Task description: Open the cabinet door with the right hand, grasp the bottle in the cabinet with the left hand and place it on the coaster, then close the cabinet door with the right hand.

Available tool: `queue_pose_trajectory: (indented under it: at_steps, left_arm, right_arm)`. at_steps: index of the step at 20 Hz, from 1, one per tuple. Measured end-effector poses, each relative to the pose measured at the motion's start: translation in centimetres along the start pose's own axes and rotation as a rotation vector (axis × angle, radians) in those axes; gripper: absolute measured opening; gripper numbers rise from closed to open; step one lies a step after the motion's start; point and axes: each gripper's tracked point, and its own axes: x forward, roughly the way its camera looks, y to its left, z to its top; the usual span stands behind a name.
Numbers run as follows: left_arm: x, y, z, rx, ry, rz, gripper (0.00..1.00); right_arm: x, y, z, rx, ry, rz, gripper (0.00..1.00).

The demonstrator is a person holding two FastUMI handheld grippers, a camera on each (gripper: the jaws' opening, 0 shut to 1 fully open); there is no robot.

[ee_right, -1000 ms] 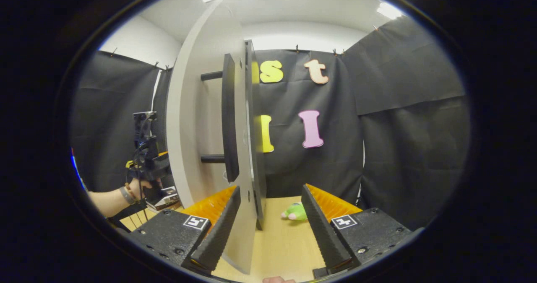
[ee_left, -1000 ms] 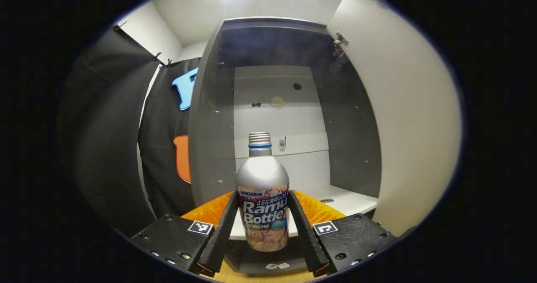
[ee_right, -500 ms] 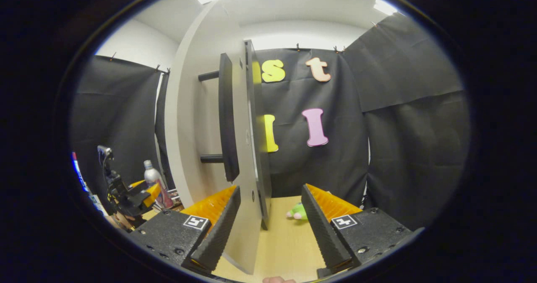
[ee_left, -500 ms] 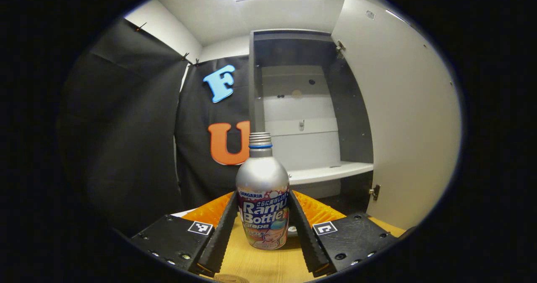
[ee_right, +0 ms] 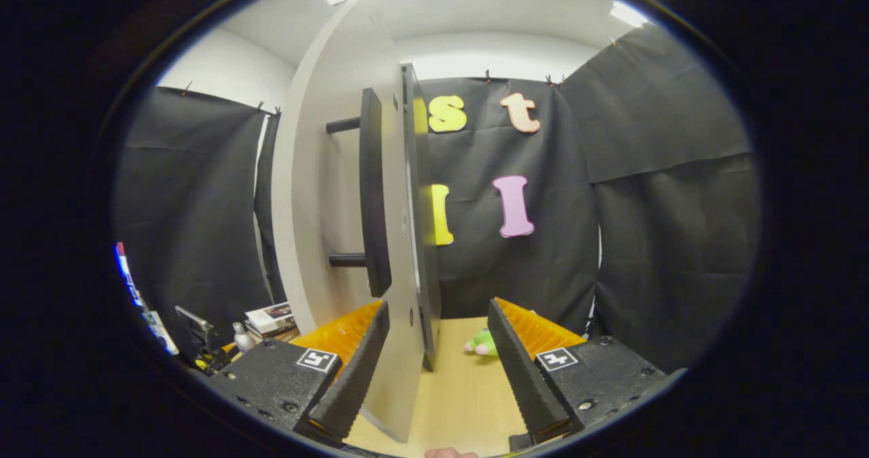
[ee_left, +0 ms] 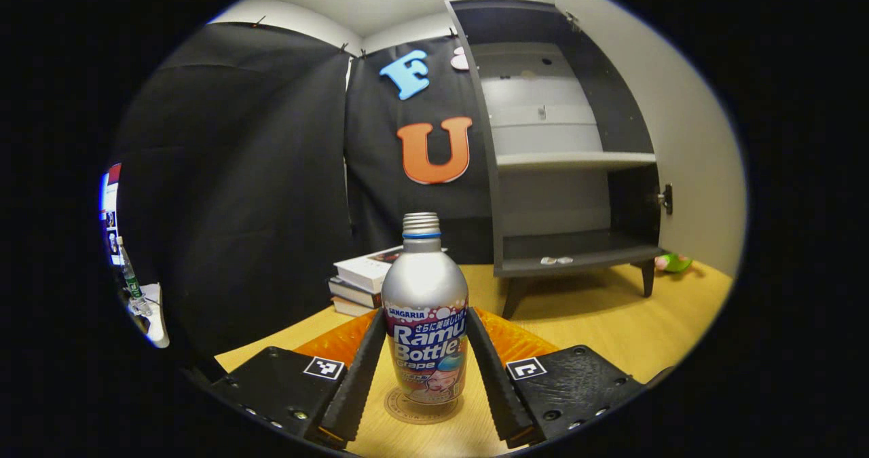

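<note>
On the near bench (ee_left: 611, 336), the left tongs (ee_left: 424, 383) grip the upright bottle (ee_left: 425, 309) from both sides, its base over the round coaster (ee_left: 400, 409). Beyond, at right, the cabinet (ee_left: 563, 153) stands open. In the right gripper view, the right tongs (ee_right: 434, 370) are spread, straddling the cabinet door (ee_right: 400, 254) edge beside its handle (ee_right: 372, 193).

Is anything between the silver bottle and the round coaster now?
Nothing visible: the silver aluminium bottle, gripped by the left gripper, stands over the round tan coaster; whether it touches cannot be told.
</note>
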Motion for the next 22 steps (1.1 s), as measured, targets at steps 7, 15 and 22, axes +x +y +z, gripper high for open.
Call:
queue_pose_trajectory:
  at_steps: [7, 15, 22]
  left_arm:
    - [0.9, 1.0, -2.2, -0.018, 0.028, 0.056, 0.72]
    - [0.7, 1.0, -3.1, -0.024, 0.016, 0.068, 0.72]
    - [0.2, 0.6, -3.8, -0.025, 0.037, 0.040, 0.85]
  right_arm:
    - [0.0, 0.1, 0.1, 0.010, 0.001, -0.015, 0.92]
    - [0.1, 0.0, 0.3, 0.002, -0.005, -0.030, 0.92]
    - [0.2, 0.0, 0.6, 0.002, -0.012, -0.032, 0.92]
